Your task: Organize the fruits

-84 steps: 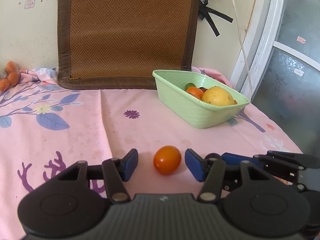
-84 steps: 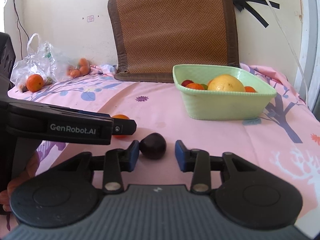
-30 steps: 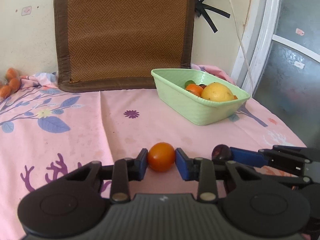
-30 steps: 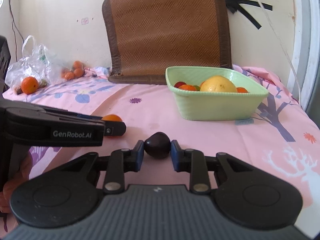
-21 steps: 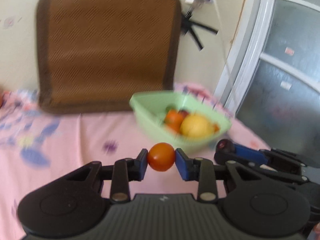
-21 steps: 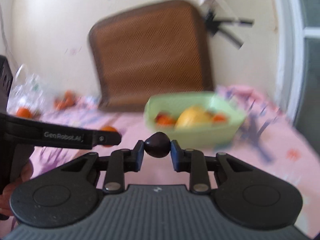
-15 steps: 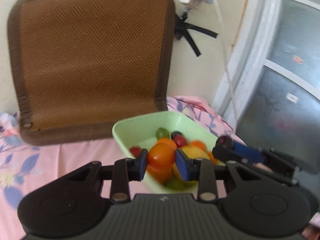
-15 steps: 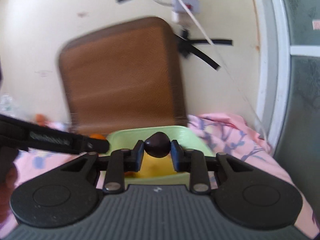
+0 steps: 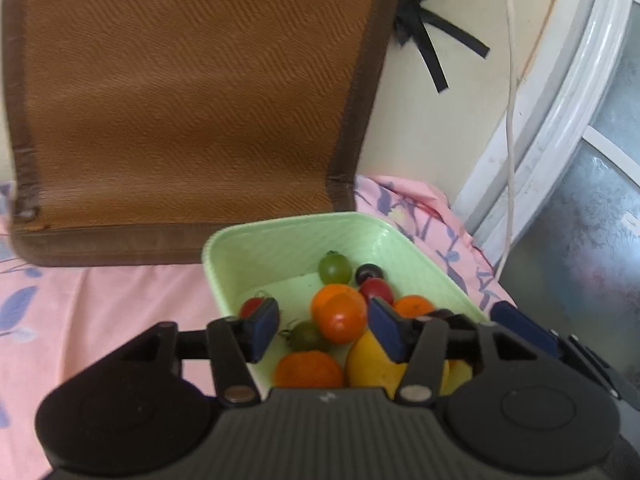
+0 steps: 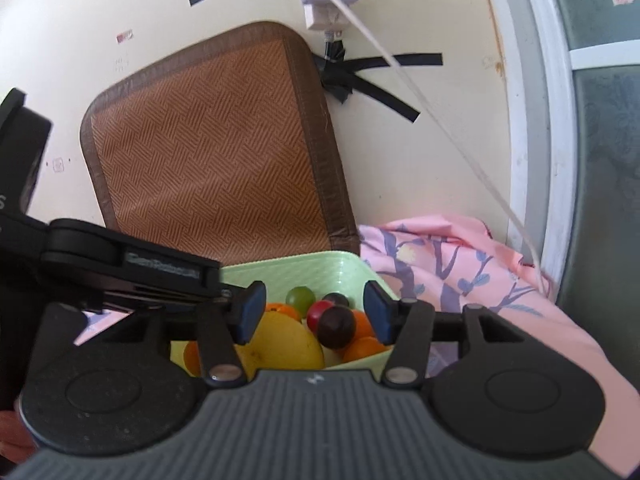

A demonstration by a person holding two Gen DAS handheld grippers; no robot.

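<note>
Both views are brightly and evenly lit by daylight, seemingly admitted through the frosted glass door [image 9: 608,216] at the right. Shadows are kept soft. Motion blur is seen across the woven mat [image 9: 192,92] in the left view. Straight edges are bowed by fisheye distortion, and the corners are darkened.

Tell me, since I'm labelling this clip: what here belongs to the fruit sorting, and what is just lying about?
Job: green basket, orange tomato, dark plum, left gripper, right gripper, both open.
Lying about: brown mat, pink cloth, white cable.
</note>
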